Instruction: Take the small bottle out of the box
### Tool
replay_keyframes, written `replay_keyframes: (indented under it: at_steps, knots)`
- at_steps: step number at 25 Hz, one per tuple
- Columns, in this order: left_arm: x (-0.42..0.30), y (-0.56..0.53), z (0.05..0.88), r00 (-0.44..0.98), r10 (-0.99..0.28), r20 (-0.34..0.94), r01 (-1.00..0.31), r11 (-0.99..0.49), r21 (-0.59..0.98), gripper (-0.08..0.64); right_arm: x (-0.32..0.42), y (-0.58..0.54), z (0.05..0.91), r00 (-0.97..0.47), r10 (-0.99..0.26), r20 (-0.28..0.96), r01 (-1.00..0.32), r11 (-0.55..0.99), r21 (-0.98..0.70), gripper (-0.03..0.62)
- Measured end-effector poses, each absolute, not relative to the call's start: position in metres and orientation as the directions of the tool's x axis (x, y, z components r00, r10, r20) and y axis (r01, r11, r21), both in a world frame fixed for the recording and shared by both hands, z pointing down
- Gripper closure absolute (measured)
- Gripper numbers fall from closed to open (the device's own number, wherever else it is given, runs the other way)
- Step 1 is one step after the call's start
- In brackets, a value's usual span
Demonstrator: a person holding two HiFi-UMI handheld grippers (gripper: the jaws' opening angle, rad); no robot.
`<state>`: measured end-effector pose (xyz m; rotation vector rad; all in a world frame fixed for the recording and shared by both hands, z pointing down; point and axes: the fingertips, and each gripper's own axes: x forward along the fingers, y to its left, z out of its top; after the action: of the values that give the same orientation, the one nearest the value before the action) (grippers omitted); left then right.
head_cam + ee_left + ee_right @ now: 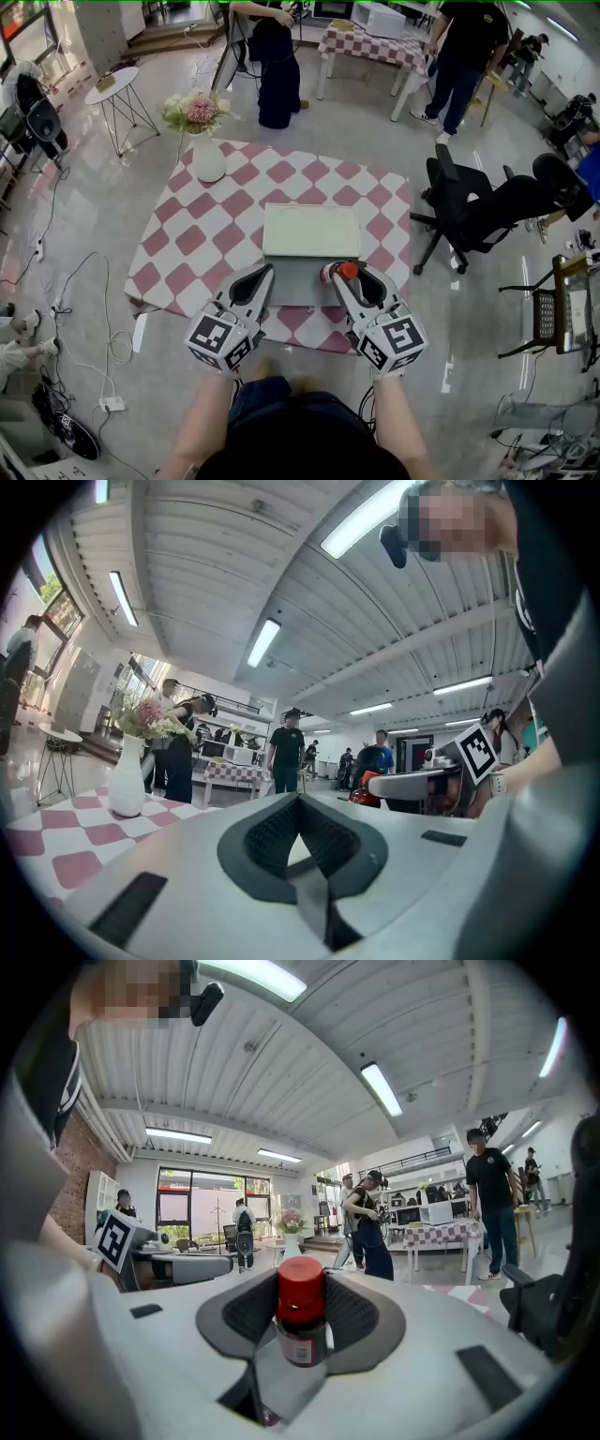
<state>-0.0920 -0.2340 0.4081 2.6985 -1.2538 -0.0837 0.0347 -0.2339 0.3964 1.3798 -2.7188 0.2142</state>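
A tiled workroom floor carries a square table (192,239) draped in a pink-and-white chequered cloth. People stand near a second chequered table (370,45) at the far side, and a black office chair (473,211) stands just off the table's right edge.

A white vase (208,157) holding flowers (199,111) stands near the table's far left corner. The box (298,281) lies at the middle of the near edge, its pale lid (310,231) laid open toward the table's centre.

The left gripper (262,275) points at the box's near left corner. In the left gripper view its jaws are pressed together with nothing between them (300,841).

The right gripper (345,275) sits at the box's near right corner. Its jaws are clamped on the small bottle (339,272), which stands upright with its red cap above the dark pads (301,1316). From above, it cannot be judged whether the bottle's base is clear of the box.
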Motion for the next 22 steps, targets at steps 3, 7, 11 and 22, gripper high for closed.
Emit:
replay_keyframes:
  at_steps: [3,7,11,22]
  knots:
    - [-0.094,-0.234,0.404,0.640,-0.768,0.011,-0.759,-0.629,0.168,0.552,0.037,-0.233,0.390,-0.591,-0.797,0.125,-0.807,0.584,-0.090,0.443]
    - [-0.095,-0.235,0.397,0.633,-0.774,-0.002,-0.763,-0.625,0.163,0.552,0.040,-0.234,0.380,-0.590,-0.800,0.111,-0.807,0.584,-0.083,0.443]
    - [-0.094,-0.236,0.392,0.631,-0.776,-0.014,-0.765,-0.625,0.155,0.552,0.042,-0.234,0.372,-0.594,-0.799,0.095,-0.805,0.588,-0.080,0.443]
    - [-0.097,-0.236,0.370,0.612,-0.790,-0.045,-0.779,-0.611,0.141,0.552,0.049,-0.232,0.352,-0.600,-0.796,0.073,-0.799,0.595,-0.082,0.443]
